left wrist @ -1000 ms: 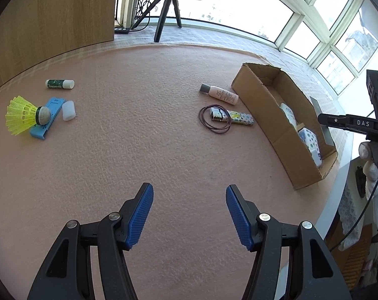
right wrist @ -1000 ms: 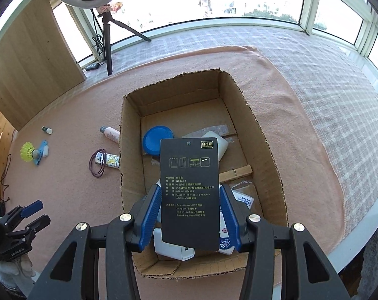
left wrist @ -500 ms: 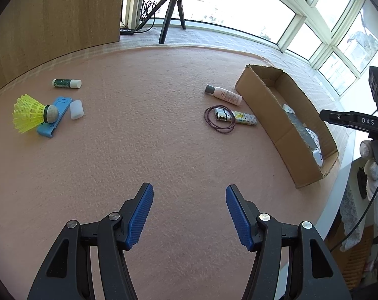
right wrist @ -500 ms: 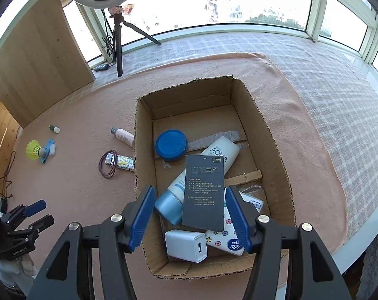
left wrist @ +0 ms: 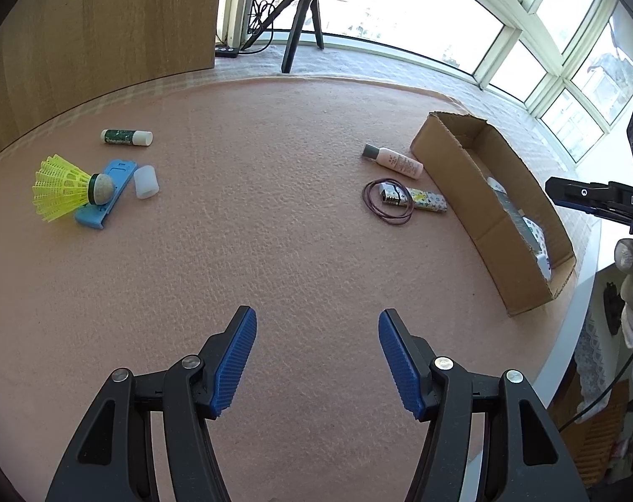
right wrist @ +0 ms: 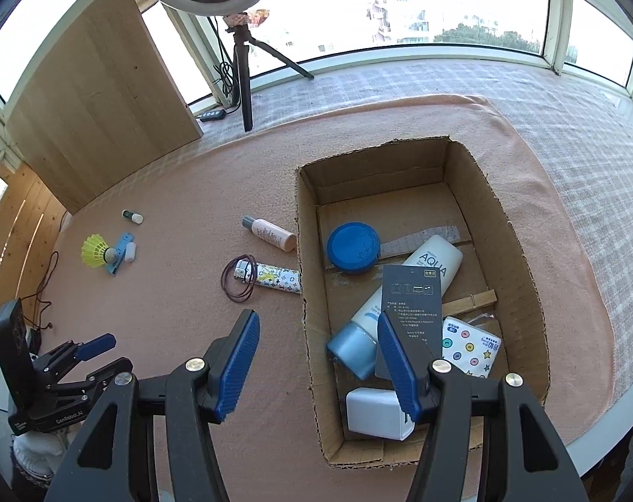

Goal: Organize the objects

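A cardboard box (right wrist: 308, 217) (left wrist: 462, 175) stands on the pink mat. In it lie a black card (right wrist: 412, 297), an AQUA tube (right wrist: 425, 272), a blue lid (right wrist: 353, 247), a white charger (right wrist: 375, 414), a tissue pack (right wrist: 471, 345) and a wooden peg (right wrist: 471, 300). Left of the box lie a pink bottle (right wrist: 272, 234) (left wrist: 395, 162), a patterned tube (right wrist: 276, 277) and a hair band (right wrist: 237, 278) (left wrist: 387, 201). My right gripper (right wrist: 316, 366) is open and empty above the box's near left wall. My left gripper (left wrist: 316, 364) is open and empty over bare mat.
Far left on the mat lie a yellow shuttlecock (left wrist: 67, 188) (right wrist: 96, 251), a blue clip (left wrist: 107, 192), a white cap (left wrist: 146, 175) and a glue stick (left wrist: 126, 137). A tripod (right wrist: 243, 71) and a wooden panel (right wrist: 94, 96) stand behind the mat. The mat's edge runs near the box.
My right gripper opened and let the black card drop into the box, then drew back and left. My left gripper drifted slightly, still open.
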Demonstrator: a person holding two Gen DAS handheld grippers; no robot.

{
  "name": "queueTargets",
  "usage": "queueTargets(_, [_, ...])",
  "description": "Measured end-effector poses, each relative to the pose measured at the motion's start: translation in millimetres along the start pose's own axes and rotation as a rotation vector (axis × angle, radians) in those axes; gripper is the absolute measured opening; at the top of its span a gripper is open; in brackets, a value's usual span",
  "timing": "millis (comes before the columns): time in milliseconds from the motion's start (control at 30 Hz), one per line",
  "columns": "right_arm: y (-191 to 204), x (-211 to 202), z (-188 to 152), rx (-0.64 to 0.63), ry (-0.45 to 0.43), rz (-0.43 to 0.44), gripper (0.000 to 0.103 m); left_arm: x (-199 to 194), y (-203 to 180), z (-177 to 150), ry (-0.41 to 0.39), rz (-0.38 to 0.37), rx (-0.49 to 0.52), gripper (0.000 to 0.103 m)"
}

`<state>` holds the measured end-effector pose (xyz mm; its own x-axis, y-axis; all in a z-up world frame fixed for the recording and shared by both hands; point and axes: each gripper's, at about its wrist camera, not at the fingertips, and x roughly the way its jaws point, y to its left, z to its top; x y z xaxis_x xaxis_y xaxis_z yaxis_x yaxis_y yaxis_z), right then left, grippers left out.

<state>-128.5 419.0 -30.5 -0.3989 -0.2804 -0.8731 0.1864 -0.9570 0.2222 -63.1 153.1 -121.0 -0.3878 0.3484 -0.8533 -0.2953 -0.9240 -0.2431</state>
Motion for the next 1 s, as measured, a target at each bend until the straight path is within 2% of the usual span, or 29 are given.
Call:
queueTargets(200, [5.2,-2.5,-3.0,0.009,-0.002,0.027,0.055,10.3,-13.8,34.3,-0.018,-0.004,0.052,0.064])
queueTargets(567, [-21.5,-23.1,-32.2,0.055,-0.001,0.031,0.055,73.1,-60.0,134.9,-0.009,-0.063,0.092,0.064])
queueTargets(700, [-40.9,-27.2,-44.9,0.092,0.006,0.012,0.055,107.6,-70.8,165.7,0.025,-0.055,0.102,0.063])
queueTargets(767, [-54.2,-27.5,-51.5,0.127,0.011,0.005,0.055,124.4,-73.7,177.7,0.047,-0.041,0.109,0.06])
queueTargets(1000, [-95.3,-31.0,-68.7,0.223,0.016,-0.042,0.055,166.4,-91.4,188.0,0.138,-0.066,0.179,0.058])
